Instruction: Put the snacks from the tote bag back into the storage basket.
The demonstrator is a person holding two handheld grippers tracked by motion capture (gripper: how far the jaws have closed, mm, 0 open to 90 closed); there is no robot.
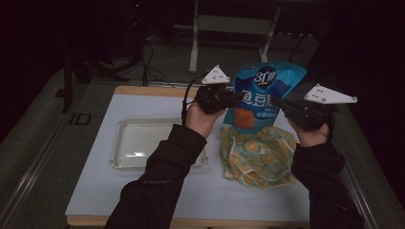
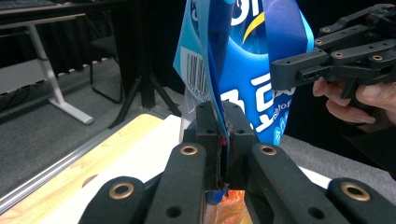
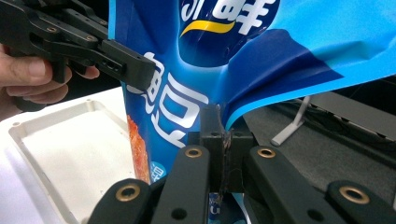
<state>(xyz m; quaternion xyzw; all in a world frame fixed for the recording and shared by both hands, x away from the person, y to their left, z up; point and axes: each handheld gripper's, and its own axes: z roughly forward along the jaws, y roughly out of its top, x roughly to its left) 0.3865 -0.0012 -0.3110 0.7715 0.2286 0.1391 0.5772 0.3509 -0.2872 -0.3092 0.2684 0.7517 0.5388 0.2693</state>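
Both claws are pressed together on the same blue snack bag (image 1: 261, 95), one at each side edge. The left claw (image 1: 235, 98) has its jaws clamped flat on the bag's left edge; in the left gripper view the film runs straight down between the closed jaws (image 2: 223, 140), with a barcode showing on the panel just above. The right claw (image 1: 278, 102) pinches the opposite edge the same way, and in the right gripper view the blue film creases and folds where it enters the closed jaws (image 3: 223, 140).

The bag hangs upright in the air between the two claws, clear of the bench (image 1: 95, 191), its bottom edge just above a crumpled cloth (image 1: 260, 160) printed with orange slices that lies on the white surface.

Counting things: one snack bag, one patterned cloth, one shallow white tray (image 1: 138, 143) to the left of the cloth, two claws, each with a grey three-cornered plate on top.

The person's forearms, in dark sleeves, come up from the near edge. The left hand (image 1: 203, 119) is raised above the tray's right end, the claw pointing right toward the bag. The right hand (image 1: 310, 133) is held at about the same height over the bench's right side, the claw pointing left, so the two face each other across the bag
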